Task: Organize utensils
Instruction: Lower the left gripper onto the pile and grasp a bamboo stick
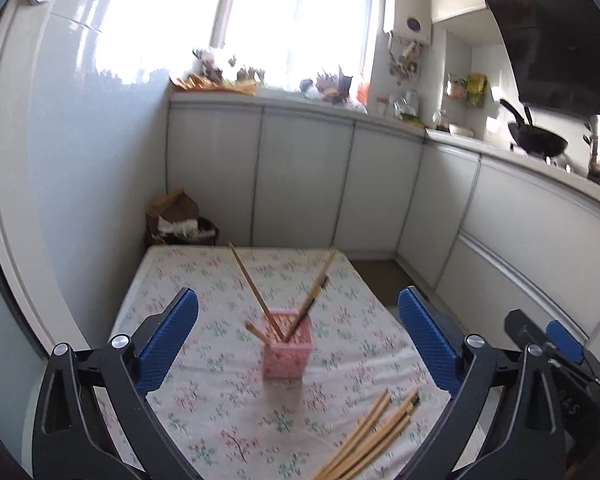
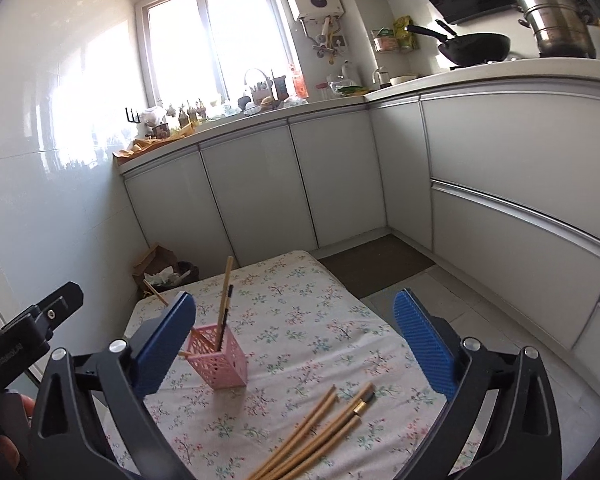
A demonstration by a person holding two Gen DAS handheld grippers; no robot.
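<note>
Chopsticks (image 2: 223, 300) stand in a pink basket (image 2: 219, 362) on the floral worktop (image 2: 320, 320); more lie loose (image 2: 320, 432); both the left gripper (image 1: 297, 340) and the right gripper (image 2: 295, 344) gape wide, empty.

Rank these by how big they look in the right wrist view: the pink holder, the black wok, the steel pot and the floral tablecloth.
Largest to smallest, as they appear:
1. floral tablecloth
2. pink holder
3. black wok and steel pot: they look about alike, so unranked.
The holder is much nearer the camera, so its rank over both is only apparent.
</note>
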